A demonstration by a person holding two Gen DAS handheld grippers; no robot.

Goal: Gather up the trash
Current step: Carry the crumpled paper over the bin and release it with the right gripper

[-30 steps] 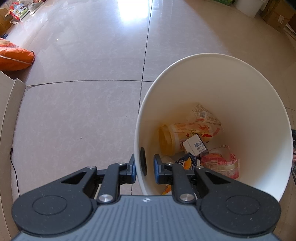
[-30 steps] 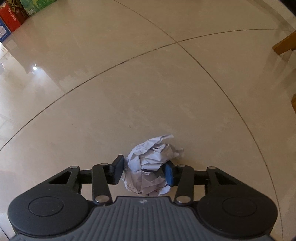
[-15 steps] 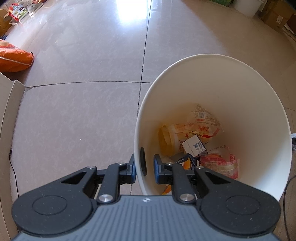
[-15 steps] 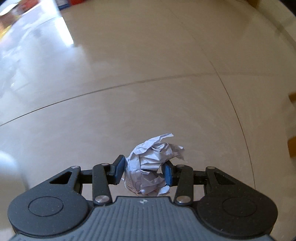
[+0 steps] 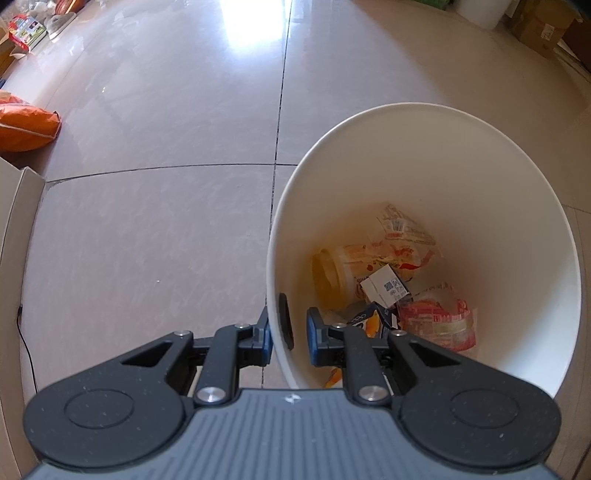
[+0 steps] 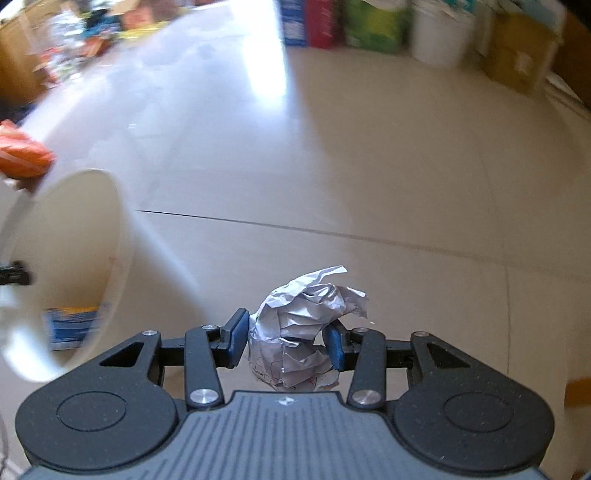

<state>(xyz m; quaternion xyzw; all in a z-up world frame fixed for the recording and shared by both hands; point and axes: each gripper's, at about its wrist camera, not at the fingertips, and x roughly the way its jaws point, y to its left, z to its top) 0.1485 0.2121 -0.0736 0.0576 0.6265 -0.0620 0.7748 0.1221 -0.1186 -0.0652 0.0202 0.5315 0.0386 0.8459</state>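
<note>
While right tool (image 6: 284, 341) clamps crumpled paper (image 6: 303, 332) in air, bin (image 6: 74, 258) off to left; loose wad may slip before reaching it. Left tool (image 5: 290, 332) clenched on bin rim (image 5: 275, 295); tilt could spill wrappers (image 5: 436, 321).

- My right gripper (image 6: 286, 341) has both blue pads pressed into a crumpled ball of white paper (image 6: 301, 334), which hangs clear above the tiled floor (image 6: 369, 177).
- At the left I see a white bin (image 6: 70, 229), blurred, with something blue inside.
- An orange bag (image 6: 22, 155) lies beyond it.
- Far off, boxes and a white bucket (image 6: 439, 35) line the floor's edge.
</note>
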